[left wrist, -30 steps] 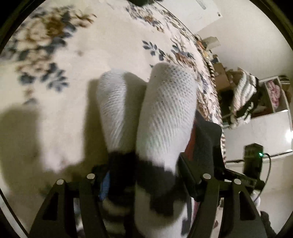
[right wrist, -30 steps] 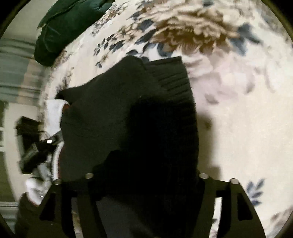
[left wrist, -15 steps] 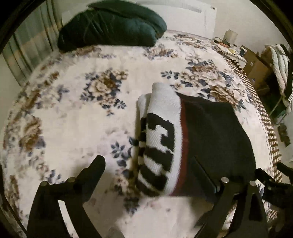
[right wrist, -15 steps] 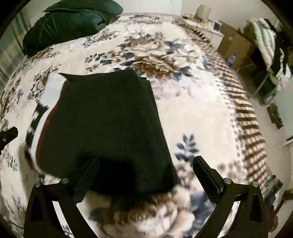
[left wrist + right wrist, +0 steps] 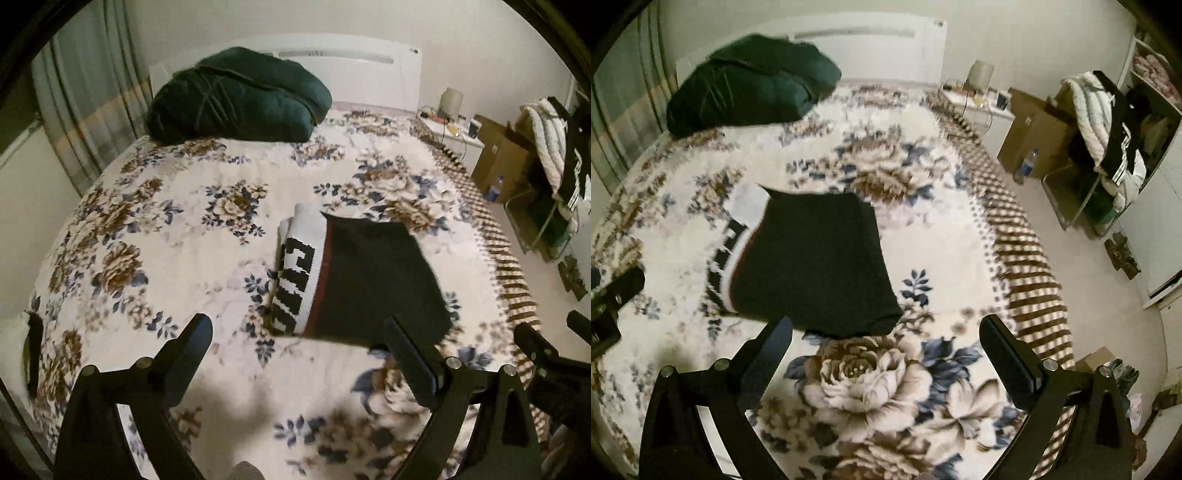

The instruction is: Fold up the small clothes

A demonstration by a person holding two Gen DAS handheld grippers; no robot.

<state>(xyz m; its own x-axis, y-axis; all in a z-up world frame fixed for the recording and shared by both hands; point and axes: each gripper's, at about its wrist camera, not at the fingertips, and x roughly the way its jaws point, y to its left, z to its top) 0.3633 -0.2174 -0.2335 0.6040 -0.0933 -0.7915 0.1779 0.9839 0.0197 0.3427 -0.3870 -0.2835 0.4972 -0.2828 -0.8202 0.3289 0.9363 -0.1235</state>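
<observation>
Both hand-held grippers hang above the bed with nothing between their fingers: the left gripper point(image 5: 297, 341) and the right gripper point(image 5: 886, 338) have just been opening and now stand spread wide. Just beyond them the folded black knit garment with a white, black-patterned band and a thin red stripe point(image 5: 354, 280) lies flat on the cream floral blanket point(image 5: 155, 236). Farther back, a dark green pillow point(image 5: 240, 101) rests against the white headboard point(image 5: 354, 70).
</observation>
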